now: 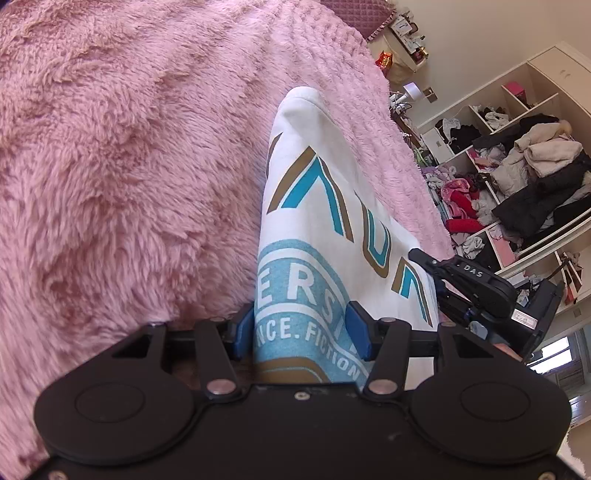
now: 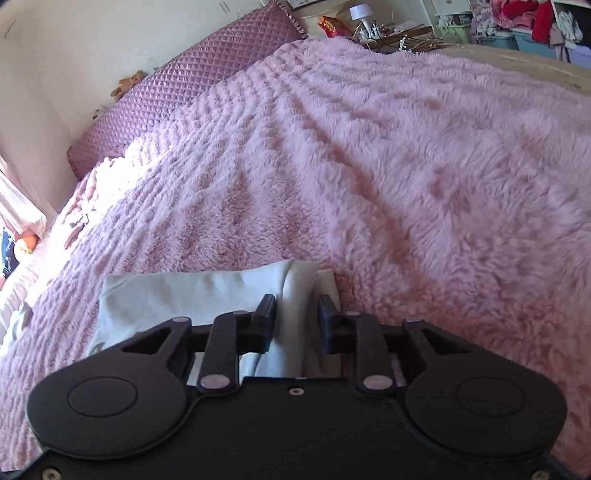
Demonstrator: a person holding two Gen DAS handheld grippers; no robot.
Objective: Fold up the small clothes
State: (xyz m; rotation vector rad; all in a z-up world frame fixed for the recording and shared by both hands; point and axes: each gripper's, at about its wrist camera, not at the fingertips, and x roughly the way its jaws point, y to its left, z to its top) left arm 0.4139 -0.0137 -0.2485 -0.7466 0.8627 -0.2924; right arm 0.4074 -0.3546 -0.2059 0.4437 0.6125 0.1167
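A white T-shirt (image 1: pixel 317 206) with teal and gold print lies lifted over the pink fluffy blanket (image 1: pixel 129 166). My left gripper (image 1: pixel 301 325) is shut on the T-shirt's printed edge, which passes between its blue pads. My right gripper (image 1: pixel 443 273) shows at the shirt's right edge in the left wrist view. In the right wrist view, my right gripper (image 2: pixel 297 314) is shut on a bunched fold of the white T-shirt (image 2: pixel 177 299), the rest of which spreads to the left on the blanket (image 2: pixel 406 166).
A purple quilted headboard (image 2: pixel 192 85) runs along the bed's far side. A bedside table (image 2: pixel 376 26) with a lamp stands beyond it. Open shelves (image 1: pixel 517 166) piled with clothes stand to the right of the bed.
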